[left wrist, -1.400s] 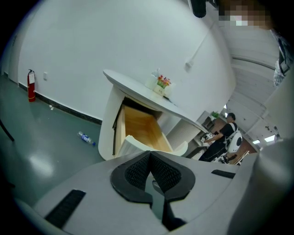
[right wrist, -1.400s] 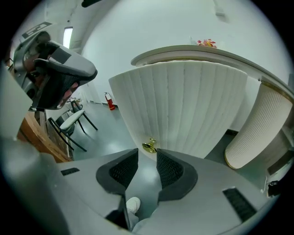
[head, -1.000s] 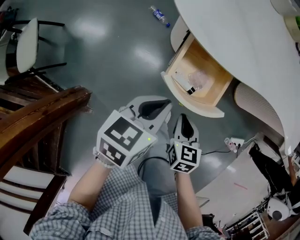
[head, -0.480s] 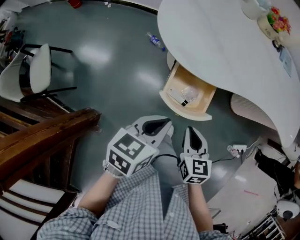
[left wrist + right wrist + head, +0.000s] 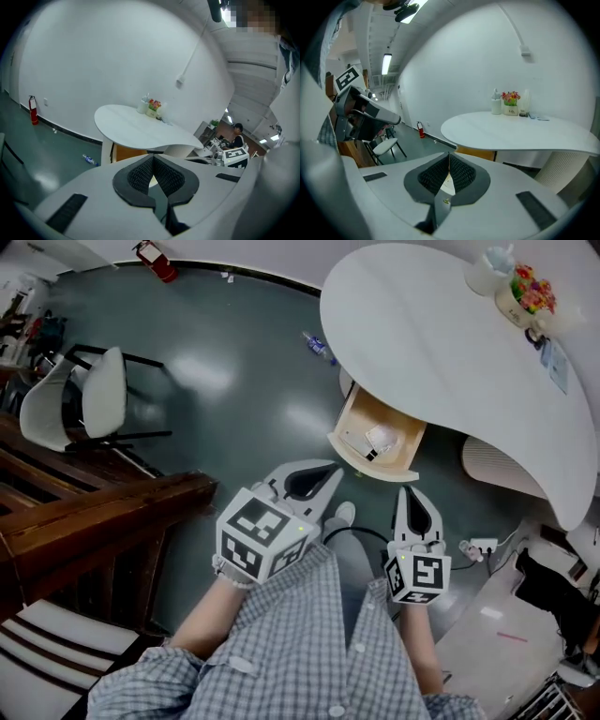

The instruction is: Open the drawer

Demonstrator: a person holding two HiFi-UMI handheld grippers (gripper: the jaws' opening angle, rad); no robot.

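Overhead, bare grey-green floor (image 5: 234, 399) spreads wide to the left of a rounded white desk (image 5: 441, 343). Under the desk's near edge the drawer (image 5: 373, 471) stands pulled out, with pale packets (image 5: 375, 439) inside. A bottle (image 5: 317, 347) lies on the floor near the desk. A white chair (image 5: 94, 395) and a dark wooden bench (image 5: 103, 521) crowd the left. The left hand-held gripper (image 5: 319, 486) and right hand-held gripper (image 5: 413, 498) hang short of the drawer, both clenched on nothing.
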